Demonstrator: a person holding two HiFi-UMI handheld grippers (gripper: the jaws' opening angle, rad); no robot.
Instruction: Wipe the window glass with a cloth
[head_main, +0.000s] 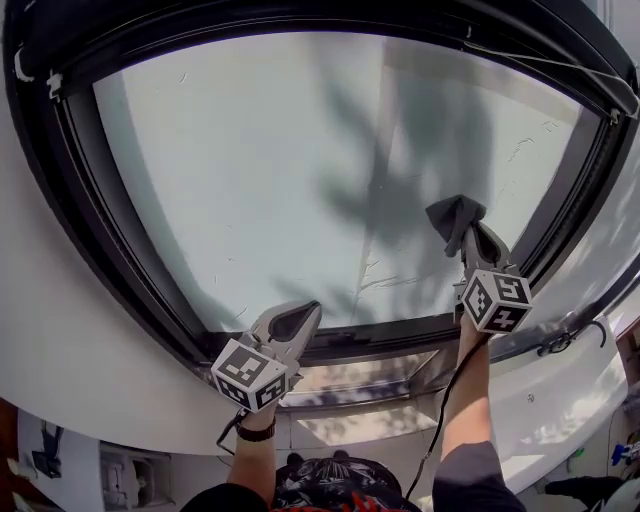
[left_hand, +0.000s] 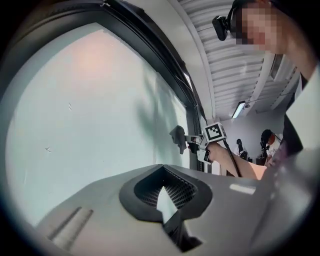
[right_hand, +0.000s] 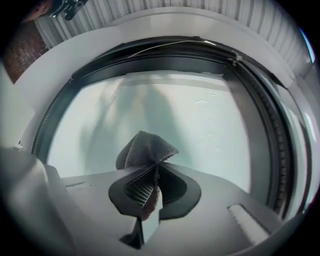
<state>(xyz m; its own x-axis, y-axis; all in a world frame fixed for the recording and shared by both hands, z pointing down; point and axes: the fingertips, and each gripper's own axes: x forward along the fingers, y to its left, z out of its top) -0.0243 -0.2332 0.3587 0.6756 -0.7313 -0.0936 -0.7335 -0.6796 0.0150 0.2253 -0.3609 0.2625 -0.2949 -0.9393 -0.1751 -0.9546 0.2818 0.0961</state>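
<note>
R gripper (head_main: 470, 233) pinching cloth (head_main: 455, 214), L gripper (head_main: 299, 317) lower

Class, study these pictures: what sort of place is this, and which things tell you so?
Probably an indoor workshop or test hall, not a home: a ribbed ceiling with a strip light, people standing behind, and a black-framed window in a white wall.
</note>
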